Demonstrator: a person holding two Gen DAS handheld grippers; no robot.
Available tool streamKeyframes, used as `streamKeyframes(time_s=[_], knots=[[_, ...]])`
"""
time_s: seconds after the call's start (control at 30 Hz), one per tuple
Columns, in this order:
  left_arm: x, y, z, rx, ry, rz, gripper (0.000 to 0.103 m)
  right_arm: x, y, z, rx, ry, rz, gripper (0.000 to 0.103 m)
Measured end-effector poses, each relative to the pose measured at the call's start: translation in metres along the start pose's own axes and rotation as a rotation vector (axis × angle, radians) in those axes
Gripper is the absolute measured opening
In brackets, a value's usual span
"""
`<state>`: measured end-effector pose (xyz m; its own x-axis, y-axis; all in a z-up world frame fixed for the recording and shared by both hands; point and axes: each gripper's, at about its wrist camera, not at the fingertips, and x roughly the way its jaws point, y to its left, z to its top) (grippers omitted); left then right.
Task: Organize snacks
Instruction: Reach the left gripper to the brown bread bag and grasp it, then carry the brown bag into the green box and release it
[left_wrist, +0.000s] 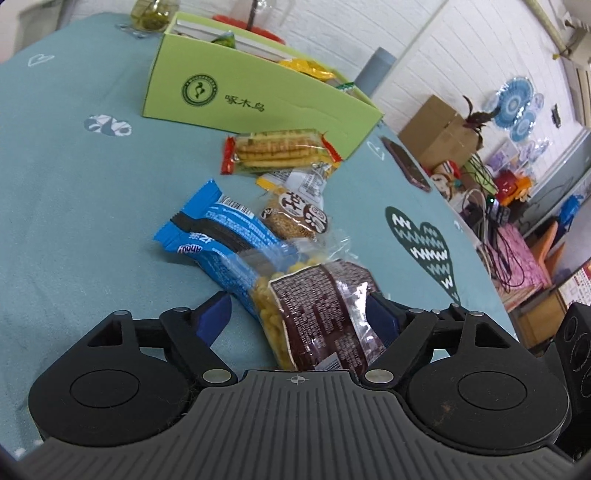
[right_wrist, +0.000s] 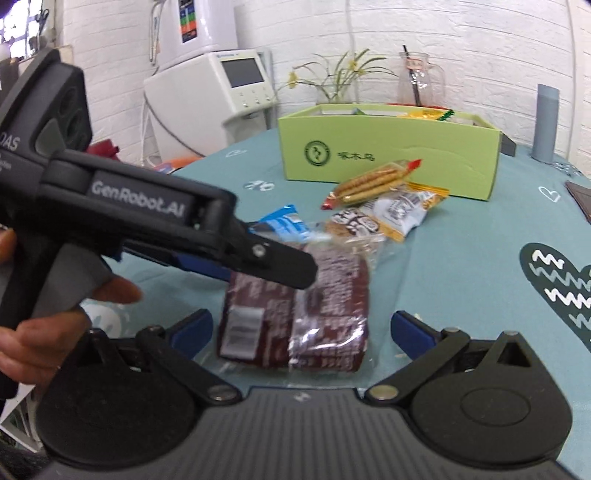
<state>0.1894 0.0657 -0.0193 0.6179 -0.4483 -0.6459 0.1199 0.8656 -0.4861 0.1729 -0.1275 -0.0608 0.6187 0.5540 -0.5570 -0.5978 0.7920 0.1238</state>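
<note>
A brown-label clear snack bag (left_wrist: 317, 317) (right_wrist: 299, 314) lies on the teal tablecloth. My left gripper (left_wrist: 299, 314) is open, its blue fingers either side of the bag; in the right wrist view it (right_wrist: 273, 266) hovers over the bag's far end. My right gripper (right_wrist: 301, 328) is open, its fingers either side of the bag's near end. Beyond lie a blue packet (left_wrist: 214, 232) (right_wrist: 280, 223), a sesame cake packet (left_wrist: 295, 210) (right_wrist: 384, 218) and a biscuit pack (left_wrist: 277, 149) (right_wrist: 373, 182). A green box (left_wrist: 258, 99) (right_wrist: 388, 147) holds more snacks.
A dark phone (left_wrist: 406, 162) lies right of the box. A grey cylinder (right_wrist: 545, 122), a glass jug (right_wrist: 417, 79) and a plant stand behind the box. The table edge curves away on the right in the left wrist view.
</note>
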Motion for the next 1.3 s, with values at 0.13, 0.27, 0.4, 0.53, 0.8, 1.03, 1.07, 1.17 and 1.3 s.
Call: streamKeyframes(time_s=[0.13, 0.27, 0.4, 0.53, 0.8, 1.03, 1.07, 1.17, 1.3], knots=[[-0.001, -0.007, -0.008, 0.032, 0.002, -0.003, 0.066, 0.001, 0.004, -0.006, -0.029, 0.011, -0.003, 0.102], [0.001, -0.018, -0.015, 0.09, -0.008, 0.039, 0.047, 0.0, 0.013, -0.008, -0.098, 0.011, -0.012, 0.088], [-0.01, -0.016, -0.008, 0.044, -0.027, 0.007, 0.036, -0.009, 0.017, 0.001, -0.112, 0.018, -0.019, 0.083], [-0.029, -0.015, 0.012, 0.023, -0.081, -0.036, 0.035, -0.019, 0.015, 0.023, -0.131, -0.034, -0.007, 0.082], [-0.033, -0.008, 0.121, 0.037, -0.203, -0.02, 0.038, 0.019, 0.003, 0.115, -0.282, -0.16, -0.027, 0.082], [0.009, 0.027, 0.233, 0.032, -0.252, 0.062, 0.04, 0.11, -0.03, 0.214, -0.29, -0.142, 0.016, 0.082], [0.019, 0.036, 0.245, 0.026, -0.245, 0.077, 0.04, 0.126, -0.035, 0.223, -0.285, -0.126, 0.021, 0.082], [0.053, 0.062, 0.266, 0.002, -0.195, 0.116, 0.041, 0.175, -0.049, 0.238, -0.27, -0.052, 0.042, 0.082], [0.082, 0.082, 0.262, 0.029, -0.177, 0.13, 0.043, 0.22, -0.056, 0.233, -0.279, 0.031, 0.048, 0.084]])
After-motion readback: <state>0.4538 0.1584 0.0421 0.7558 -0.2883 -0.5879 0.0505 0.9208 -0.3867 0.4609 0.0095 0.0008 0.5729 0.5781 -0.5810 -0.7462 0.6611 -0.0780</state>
